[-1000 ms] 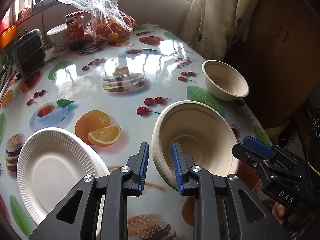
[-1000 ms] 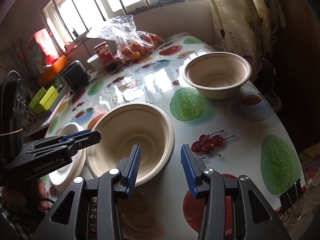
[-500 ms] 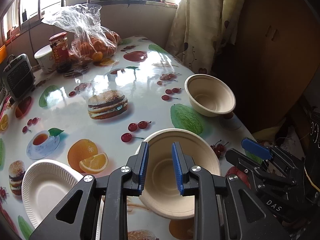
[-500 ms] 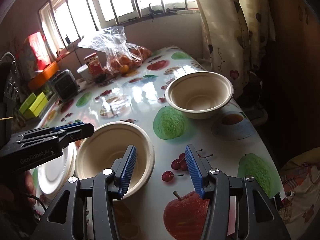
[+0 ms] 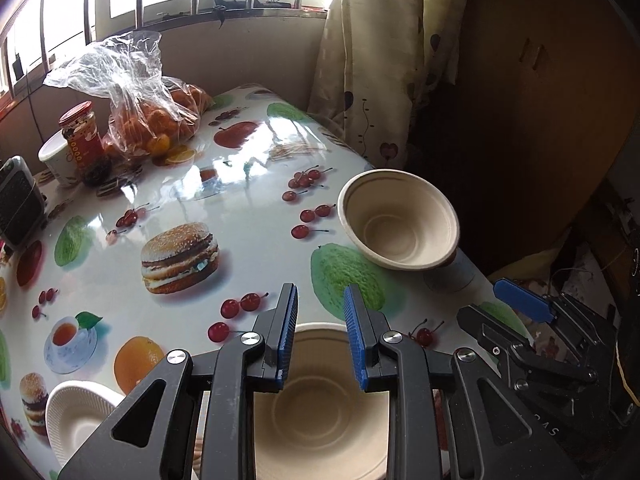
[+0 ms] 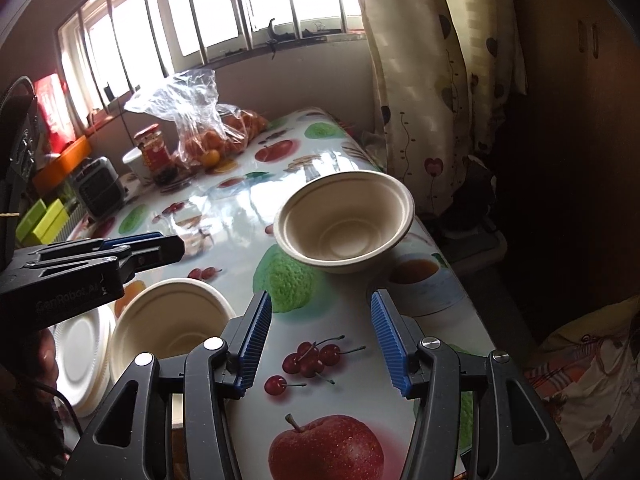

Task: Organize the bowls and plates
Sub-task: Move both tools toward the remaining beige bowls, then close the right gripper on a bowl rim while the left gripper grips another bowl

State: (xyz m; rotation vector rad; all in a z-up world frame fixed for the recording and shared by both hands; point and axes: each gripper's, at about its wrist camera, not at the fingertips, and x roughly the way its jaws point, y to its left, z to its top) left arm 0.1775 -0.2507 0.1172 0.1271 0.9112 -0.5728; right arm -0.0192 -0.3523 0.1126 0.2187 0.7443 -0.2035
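Bowl rim (image 5: 320,326) is seen below the left gripper (image 5: 320,338), whose jaws are narrowly parted and hold nothing. A second bowl (image 6: 344,226) lies beyond the near bowl, ahead of the right gripper (image 6: 320,344), whose jaws are spread wide and empty.

A glossy cloth printed with fruit, burgers and teacups covers the counter (image 5: 248,184). At its far end, under the barred window (image 6: 224,12), lies a clear plastic bag of oranges (image 5: 156,120), its crumpled top standing up. Just beside the bag stands a jar with a red lid and red label (image 5: 82,136), and a white cup (image 5: 56,160) sits next to the jar. A small dark grilled appliance (image 5: 18,208) stands at the counter's left edge. A pale curtain with heart prints (image 5: 384,56) hangs at the far right corner, against a dark wooden cabinet (image 5: 540,100). In the right wrist view, green boxes (image 6: 44,220) and an orange container (image 6: 64,162) sit on the left.
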